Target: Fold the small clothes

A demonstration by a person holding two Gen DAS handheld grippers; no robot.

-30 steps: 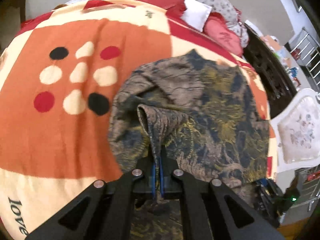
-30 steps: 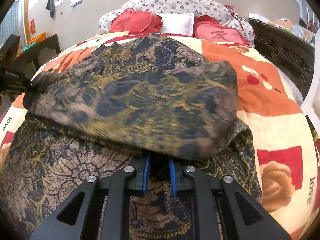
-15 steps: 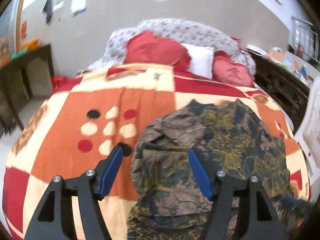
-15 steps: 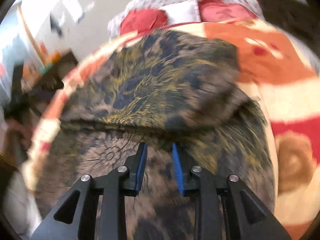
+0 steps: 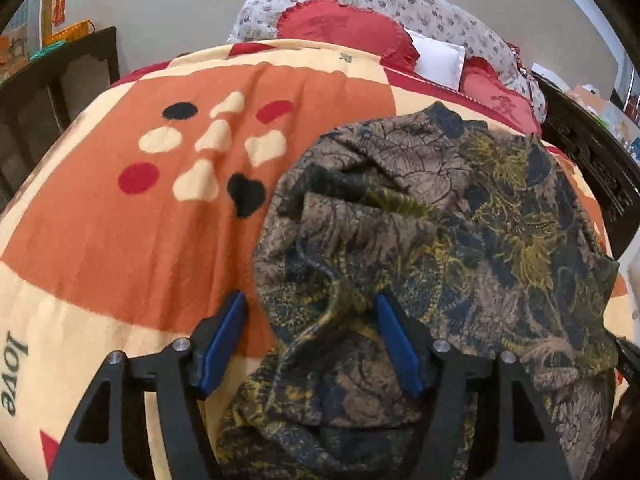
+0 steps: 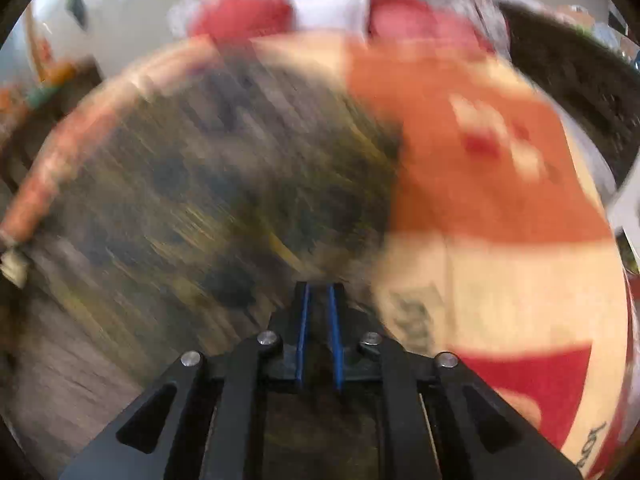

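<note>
The garment (image 5: 420, 240) is a patterned cloth in brown, navy and yellow. It lies on the bed, on top of the blanket (image 5: 132, 232), toward the right half of the left wrist view. Its upper layer is doubled over the lower one, with a rumpled ridge running across the near-left part.

Left tongs (image 5: 312, 336): wide open. The two blue pads (image 5: 224, 340) stand well apart, one over the orange field of the blanket just beside the cloth's left edge, the other over the cloth itself. Nothing is gripped between them — the near corner of the garment lies loose in the gap.

Right tongs (image 6: 319, 332): the blue pads (image 6: 303, 332) are drawn close together, leaving only a narrow slot. The right wrist view is heavily motion-blurred, so whether cloth is pinched in that slot cannot be told. The garment (image 6: 208, 200) fills the left and centre of this view; the blanket (image 6: 500, 240) shows to the right.

Surroundings: the blanket carries orange, cream and red blocks, a cluster of black, red and cream spots, and the word "love" near its left edge. Red cushions (image 5: 340, 28) and a white pillow (image 5: 440, 60) sit at the head of the bed — a floral bolster (image 5: 400, 0) lies behind them. Dark wooden furniture (image 5: 60, 80) stands at the left.
</note>
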